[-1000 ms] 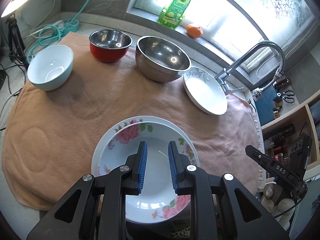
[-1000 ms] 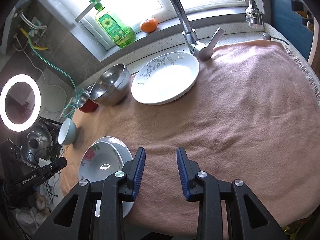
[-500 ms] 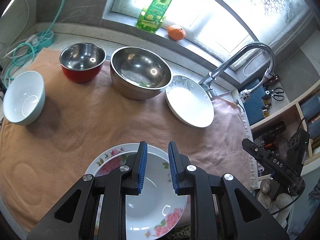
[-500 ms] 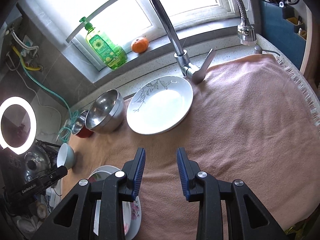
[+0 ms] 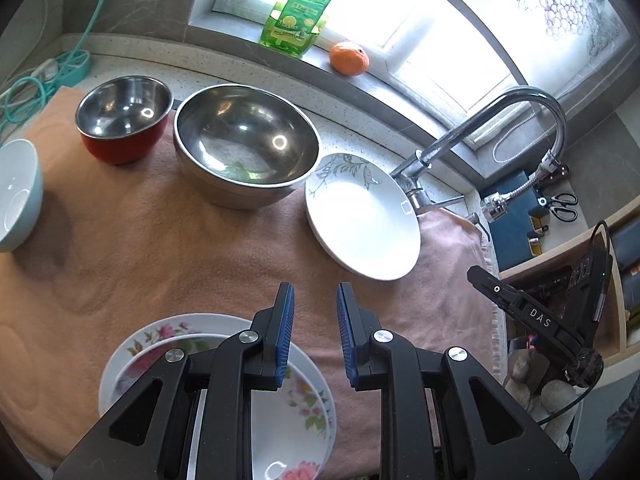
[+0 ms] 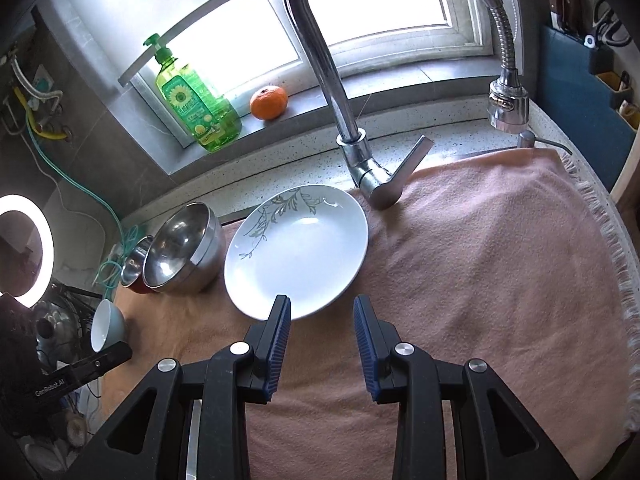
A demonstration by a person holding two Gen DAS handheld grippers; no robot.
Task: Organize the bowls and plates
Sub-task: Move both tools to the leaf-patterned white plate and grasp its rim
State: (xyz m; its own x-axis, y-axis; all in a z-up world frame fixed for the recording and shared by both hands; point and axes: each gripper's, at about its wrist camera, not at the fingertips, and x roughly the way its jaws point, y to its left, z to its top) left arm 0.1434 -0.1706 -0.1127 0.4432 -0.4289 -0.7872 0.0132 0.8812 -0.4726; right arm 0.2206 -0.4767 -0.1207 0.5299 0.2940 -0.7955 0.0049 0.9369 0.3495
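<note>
Towel [image 5: 168,248] holds my stock: white plate [image 6: 296,252] far centre by the tap [image 6: 372,176], steel bowl [image 5: 246,144] just left of it, red bowl [image 5: 124,120] and pale bowl [image 5: 18,192] further left, floral plates [image 5: 288,396] stacked near. My left gripper [image 5: 314,334] and right gripper [image 6: 322,344] both stand narrowly parted, holding nothing.

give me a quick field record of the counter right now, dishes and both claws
surface: pink towel
flowered dishes: bowl nested on plate, near edge
leaf plate: by the faucet
steel bowls: large one, red-sided one beside it
pale blue bowl: far left
left claw: open, empty
right claw: open, empty, just short of the leaf plate
sill: soap bottle, orange
</note>
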